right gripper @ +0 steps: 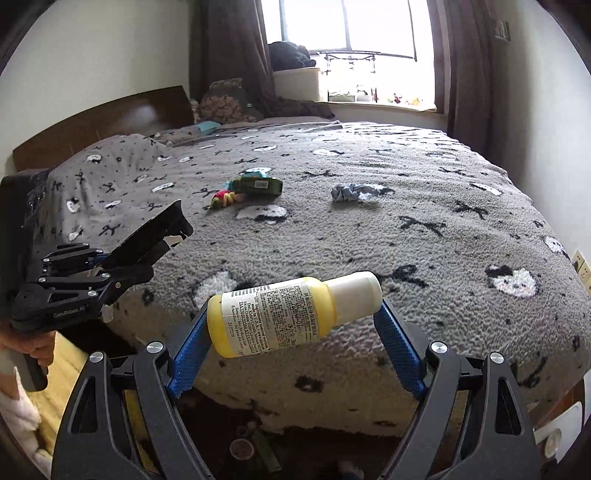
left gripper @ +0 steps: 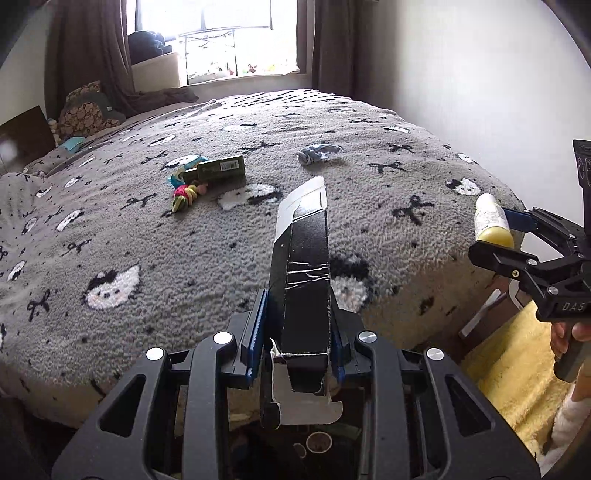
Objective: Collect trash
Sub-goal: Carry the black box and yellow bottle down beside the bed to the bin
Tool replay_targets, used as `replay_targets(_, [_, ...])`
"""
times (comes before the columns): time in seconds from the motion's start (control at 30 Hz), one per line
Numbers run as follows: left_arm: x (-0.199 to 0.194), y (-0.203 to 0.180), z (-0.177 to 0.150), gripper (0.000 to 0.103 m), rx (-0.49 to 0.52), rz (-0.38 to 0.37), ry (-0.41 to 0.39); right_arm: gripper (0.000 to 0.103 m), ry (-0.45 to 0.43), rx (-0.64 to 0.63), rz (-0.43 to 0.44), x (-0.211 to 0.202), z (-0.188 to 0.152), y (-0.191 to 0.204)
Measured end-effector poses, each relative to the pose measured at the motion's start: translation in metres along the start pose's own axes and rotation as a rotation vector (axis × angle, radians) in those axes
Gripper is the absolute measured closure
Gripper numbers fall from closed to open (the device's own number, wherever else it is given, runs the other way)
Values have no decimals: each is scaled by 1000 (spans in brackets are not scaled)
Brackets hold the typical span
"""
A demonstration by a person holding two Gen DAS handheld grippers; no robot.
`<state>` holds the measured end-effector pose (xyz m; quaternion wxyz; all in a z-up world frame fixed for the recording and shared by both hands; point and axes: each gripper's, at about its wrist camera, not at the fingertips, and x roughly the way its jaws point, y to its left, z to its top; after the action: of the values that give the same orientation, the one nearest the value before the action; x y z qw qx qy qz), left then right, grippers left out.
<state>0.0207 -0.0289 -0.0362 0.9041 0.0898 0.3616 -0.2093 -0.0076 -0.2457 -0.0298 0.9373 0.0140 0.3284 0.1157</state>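
Note:
My left gripper (left gripper: 297,332) is shut on a flat black cardboard box (left gripper: 303,273) with clear tape and white flaps, held out over the near edge of the bed; from the right wrist view the same box (right gripper: 155,232) pokes out of that gripper (right gripper: 110,264) at the left. My right gripper (right gripper: 291,325) is shut on a yellow bottle (right gripper: 291,310) with a white cap, clamped end to end between the blue pads; the bottle (left gripper: 493,221) also shows at the right of the left wrist view. On the bed lie a dark green box (left gripper: 221,170), a colourful wrapper bundle (left gripper: 184,194) and a crumpled blue-grey piece (left gripper: 317,153).
The grey patterned bed cover (left gripper: 147,240) fills most of both views. A yellow rug (left gripper: 517,373) lies beside the bed at the right. Pillows (right gripper: 225,105) and a wooden headboard (right gripper: 96,122) sit at the far left, a window (right gripper: 351,26) with brown curtains behind.

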Motion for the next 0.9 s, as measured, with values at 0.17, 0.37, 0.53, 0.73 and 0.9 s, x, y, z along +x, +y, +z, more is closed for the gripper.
replay_targets(0.17, [-5,-8,-33,75,-23,-2,22,18,38,6,-1,3,-27,11])
replay_targets(0.37, [0,-12,-74,75,-69,-10,80,18,107,24,12,14,-60,22])
replay_targets(0.53, [13,-15,-109,75,-110,-45,167,18,171,38,38,28,-81,29])
replay_targets(0.73, [27,-16,-145,75,-148,-60,250,18,238,41,44,41,-102,35])
replay_targets(0.9, [47,-14,-169,75,-178,-91,339,18,312,42,50,56,-119,38])
